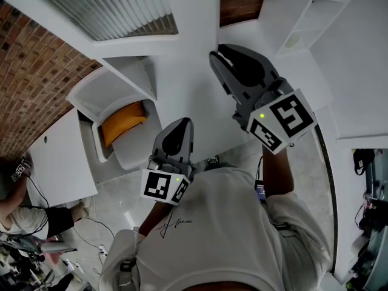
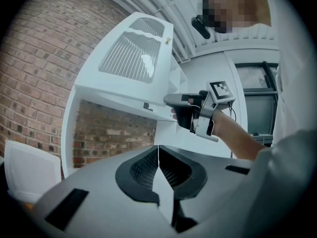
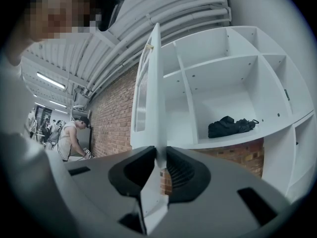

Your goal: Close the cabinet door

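Observation:
The white cabinet door (image 1: 103, 5) with a ribbed glass panel stands swung out from the open white shelving (image 3: 223, 98). My right gripper (image 1: 218, 54) is raised at the door's lower free edge, and in the right gripper view that thin edge (image 3: 157, 133) runs straight between the jaws, which are closed onto it. The left gripper view shows the door (image 2: 131, 56) from its front with the right gripper (image 2: 185, 110) at its lower corner. My left gripper (image 1: 183, 123) hangs lower and nearer my body, shut with nothing between its pads (image 2: 171, 170).
A black bag (image 3: 230, 126) lies on a shelf in the cabinet. Below the door are a white chair with an orange cushion (image 1: 121, 123) and a white table (image 1: 60, 156). A brick wall (image 1: 30, 77) runs along the left. A person (image 3: 69, 138) stands far off.

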`<state>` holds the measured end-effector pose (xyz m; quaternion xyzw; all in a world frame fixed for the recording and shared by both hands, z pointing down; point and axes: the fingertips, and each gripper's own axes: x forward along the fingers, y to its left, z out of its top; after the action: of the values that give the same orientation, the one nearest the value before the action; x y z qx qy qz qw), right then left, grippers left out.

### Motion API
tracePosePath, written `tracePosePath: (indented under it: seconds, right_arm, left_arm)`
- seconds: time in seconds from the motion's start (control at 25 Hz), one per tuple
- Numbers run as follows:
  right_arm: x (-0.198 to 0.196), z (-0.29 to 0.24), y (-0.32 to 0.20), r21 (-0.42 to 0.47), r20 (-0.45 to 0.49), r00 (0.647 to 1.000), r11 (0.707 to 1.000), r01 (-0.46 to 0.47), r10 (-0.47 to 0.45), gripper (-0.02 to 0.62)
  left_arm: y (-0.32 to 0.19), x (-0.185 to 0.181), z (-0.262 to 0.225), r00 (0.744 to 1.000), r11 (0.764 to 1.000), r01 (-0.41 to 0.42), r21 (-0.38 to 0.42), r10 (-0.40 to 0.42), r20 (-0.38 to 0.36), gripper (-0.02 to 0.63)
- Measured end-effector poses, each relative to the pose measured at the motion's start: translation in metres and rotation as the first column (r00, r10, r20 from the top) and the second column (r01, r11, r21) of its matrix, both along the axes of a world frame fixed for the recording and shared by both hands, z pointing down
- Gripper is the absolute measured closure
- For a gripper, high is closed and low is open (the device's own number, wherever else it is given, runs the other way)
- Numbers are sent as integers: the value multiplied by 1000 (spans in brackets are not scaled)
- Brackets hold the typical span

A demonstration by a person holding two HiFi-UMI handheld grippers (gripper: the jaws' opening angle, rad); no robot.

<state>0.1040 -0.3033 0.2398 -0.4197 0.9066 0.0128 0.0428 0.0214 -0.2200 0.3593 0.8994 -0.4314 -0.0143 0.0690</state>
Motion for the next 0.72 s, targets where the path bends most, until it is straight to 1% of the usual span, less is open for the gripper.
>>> tracePosePath:
  seconds: [0.16, 0.4, 0.72]
  right_arm:
    - [1, 0, -7, 4, -10, 1000, 1000, 2, -2, 517]
    - [3, 0, -15, 3, -15, 1000, 1000, 9, -9, 515]
    - [6, 0, -25, 3, -17, 1000, 1000, 12, -12, 514]
  left_arm:
    - [-1, -1, 1, 1000, 1000, 7, 13, -7, 19, 589]
    - [-5, 0, 3, 1000, 1000, 8, -6, -8, 5, 589]
    - [-10, 4, 3, 1000, 1000, 7, -4, -7, 16, 589]
